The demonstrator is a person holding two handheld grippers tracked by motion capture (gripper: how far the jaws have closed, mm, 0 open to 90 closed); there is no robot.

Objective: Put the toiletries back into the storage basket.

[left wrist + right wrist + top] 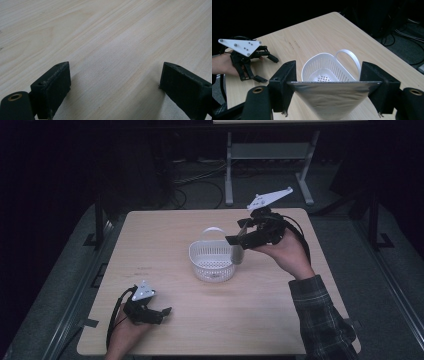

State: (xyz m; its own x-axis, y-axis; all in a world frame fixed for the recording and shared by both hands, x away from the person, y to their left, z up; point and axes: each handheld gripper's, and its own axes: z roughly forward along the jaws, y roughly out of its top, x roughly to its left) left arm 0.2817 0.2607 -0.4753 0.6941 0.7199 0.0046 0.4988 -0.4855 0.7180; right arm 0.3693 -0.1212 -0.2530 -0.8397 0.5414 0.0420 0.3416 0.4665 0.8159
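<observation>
Two tongs are in play, and just one is working. The right tongs (329,86) pinch a flat silvery pouch (332,100) by its two side edges, so the pouch hangs free below the grip and can drop cleanly. It is held just above the near right rim of the white basket (212,265), which sits about mid tabletop (165,235), and that placement looks chosen so the pouch can go straight into the basket.

Seen from the right gripper view, the pouch's top edge runs level from one jaw to the other, and its sides narrow toward the bottom, so its long axis looks roughly vertical, lower end pointing down; how far it reaches I cannot tell. In the high view it shows as a thin grey strip (238,251) hanging down beside the rim.

At the near left corner, the left tongs (113,85) rest low over bare wood, spread wide and pinching nothing, probably parked out of the way. The basket's handle (212,229) stands at its far side
</observation>
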